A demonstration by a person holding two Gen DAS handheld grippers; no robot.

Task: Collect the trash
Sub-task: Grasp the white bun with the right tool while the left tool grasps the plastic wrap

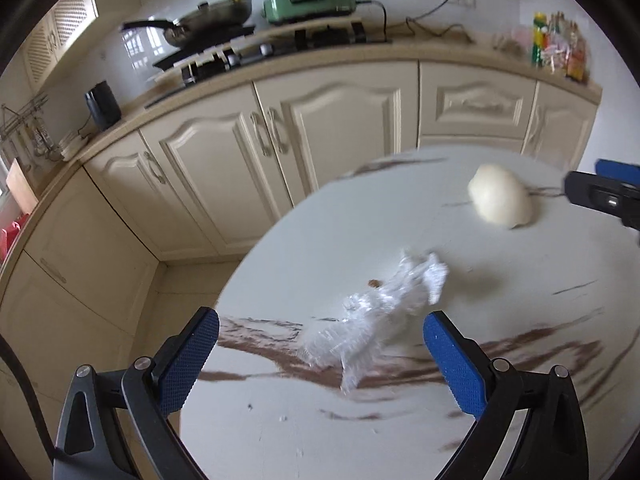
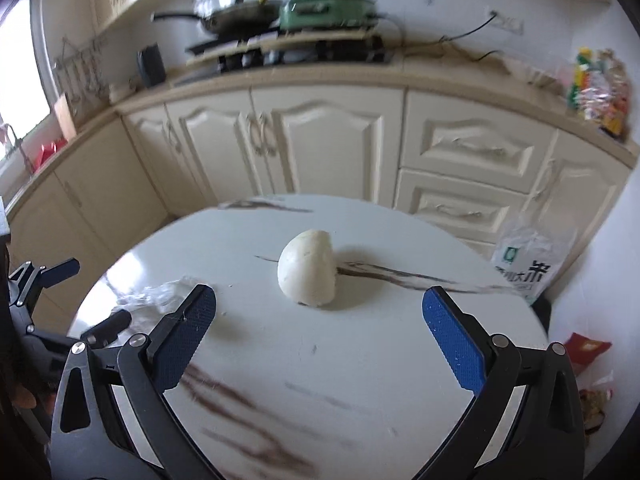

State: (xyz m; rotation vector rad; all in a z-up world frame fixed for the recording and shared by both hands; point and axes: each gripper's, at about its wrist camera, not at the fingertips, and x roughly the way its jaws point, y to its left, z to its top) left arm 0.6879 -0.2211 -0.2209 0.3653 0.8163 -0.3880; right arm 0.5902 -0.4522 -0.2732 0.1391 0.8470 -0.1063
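Item one: the round white table with brown marble-like streaks (image 1: 520, 280), my landmark for all that follows.

Item two: my left gripper (image 1: 320, 356), blue-padded fingers spread wide and holding nothing, poised over the table's near edge. One blue pad (image 1: 188, 360) sits out past the table's left rim, the other over the tabletop.

Item three: a crumpled clear plastic wrapper (image 1: 376, 312), lying on the table between my left fingers and a little ahead of them, touching neither pad. A small brown crumb (image 1: 373, 282) lies on the table just beside it.

Item four: a cream-white half-dome piece that looks like a bun or peeled shell (image 2: 308, 268), resting on the table's middle, well apart from the wrapper (image 2: 160, 294). What it is exactly I cannot tell.

Item five: my right gripper (image 2: 320, 340), fingers likewise spread wide and empty, over the table's near side, lined up toward the cream-white piece but apart from it.

Item six, beyond the table's far edge: cream cabinets (image 2: 320, 140) under a counter bearing a dark frying pan (image 2: 240, 14) and a green lidded cooker (image 2: 328, 4).

Item seven: a white printed plastic bag (image 2: 528, 260), standing right of the table against the cabinets.
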